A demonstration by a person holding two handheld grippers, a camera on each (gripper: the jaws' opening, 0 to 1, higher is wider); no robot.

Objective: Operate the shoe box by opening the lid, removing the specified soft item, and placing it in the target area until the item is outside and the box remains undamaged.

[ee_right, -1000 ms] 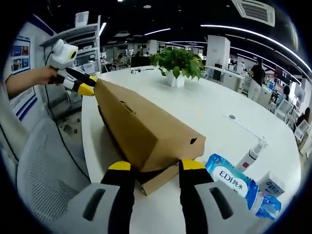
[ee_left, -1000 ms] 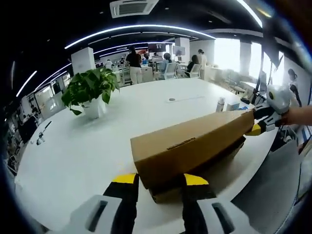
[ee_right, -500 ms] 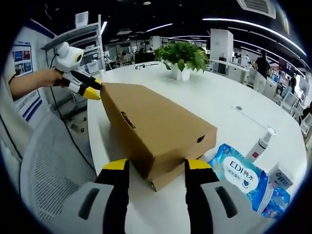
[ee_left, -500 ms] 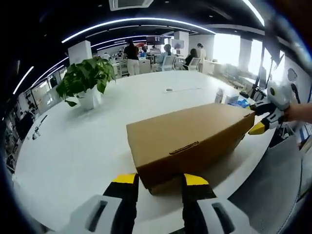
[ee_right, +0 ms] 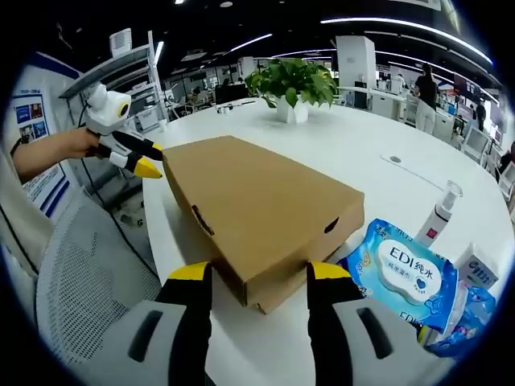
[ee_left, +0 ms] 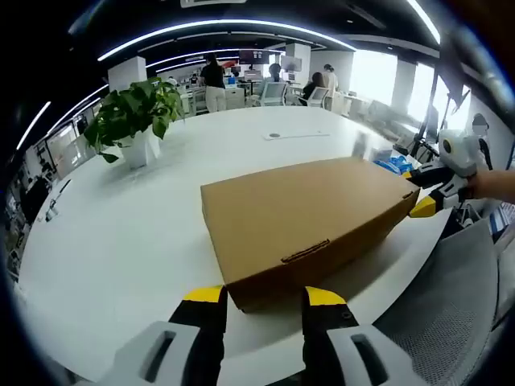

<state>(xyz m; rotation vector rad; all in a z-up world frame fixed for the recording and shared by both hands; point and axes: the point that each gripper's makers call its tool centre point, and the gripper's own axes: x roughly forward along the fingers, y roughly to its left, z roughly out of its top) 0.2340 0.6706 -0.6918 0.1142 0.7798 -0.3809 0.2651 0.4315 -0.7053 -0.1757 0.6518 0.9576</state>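
Observation:
A brown cardboard shoe box (ee_left: 310, 217) lies flat on the white table (ee_left: 121, 233) with its lid down over the base. My left gripper (ee_left: 264, 299) stands open at the box's near end, one jaw on either side of the front edge. The right gripper (ee_left: 426, 197) shows at the box's far right corner, held by a hand. In the right gripper view the same box (ee_right: 257, 205) runs away from my open right gripper (ee_right: 257, 277), whose jaws flank its near corner. The left gripper (ee_right: 137, 157) hovers by the box's far left corner, jaws apart.
A potted plant (ee_left: 133, 121) stands at the back of the table. A blue wipes pack (ee_right: 406, 269), a spray bottle (ee_right: 441, 219) and a small carton (ee_right: 475, 269) lie right of the box. A grey mesh chair (ee_right: 80, 273) sits at the table edge. People stand far behind.
The lid, tilted up off the base a second ago, has come down flat onto the box. Both cameras have risen and look down on it more.

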